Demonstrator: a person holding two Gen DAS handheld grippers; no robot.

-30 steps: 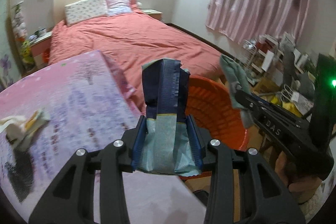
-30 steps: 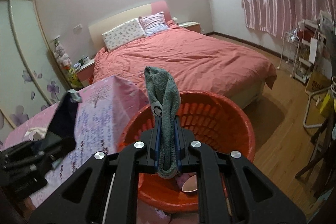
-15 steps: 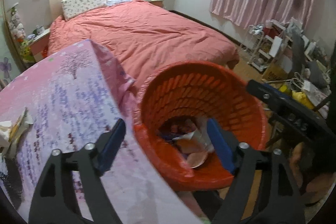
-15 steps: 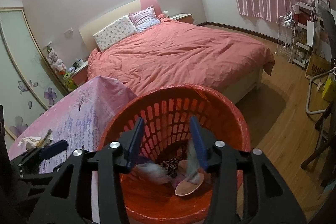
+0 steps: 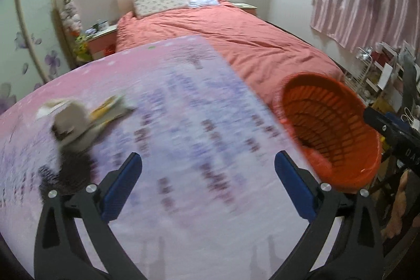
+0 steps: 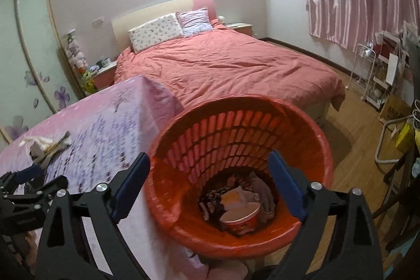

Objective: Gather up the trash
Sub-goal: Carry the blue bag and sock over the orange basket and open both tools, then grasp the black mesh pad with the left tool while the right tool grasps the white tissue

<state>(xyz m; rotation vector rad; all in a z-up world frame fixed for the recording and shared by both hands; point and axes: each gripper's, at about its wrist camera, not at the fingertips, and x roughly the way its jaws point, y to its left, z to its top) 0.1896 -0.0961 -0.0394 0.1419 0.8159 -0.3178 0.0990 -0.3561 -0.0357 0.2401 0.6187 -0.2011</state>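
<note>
My left gripper (image 5: 208,156) hangs over the table's pink flowered cloth (image 5: 183,101), its jaws opening wide with nothing between them. To its left lies a trash pile (image 5: 78,120) of crumpled paper and a yellow wrapper, with a black mesh piece (image 5: 65,175) nearer me. The orange basket (image 5: 320,117) stands off the table's right edge. My right gripper (image 6: 208,156) hovers above the basket (image 6: 223,133), its jaws opening and empty. Inside lie a red-and-white paper bowl (image 6: 240,217), a grey cloth (image 6: 262,193) and dark wrappers. The trash pile (image 6: 44,146) shows at the left.
A bed with a salmon cover (image 6: 223,64) fills the room behind the table. White shelf racks (image 6: 380,75) and clutter crowd the right wall on the wooden floor (image 6: 349,138). A nightstand (image 5: 102,41) and glass wardrobe doors stand at the left.
The left gripper let go of the blue packet and the right of the grey cloth; both now lie in the basket. Both jaws opened wide. The left gripper swung left over the table.
</note>
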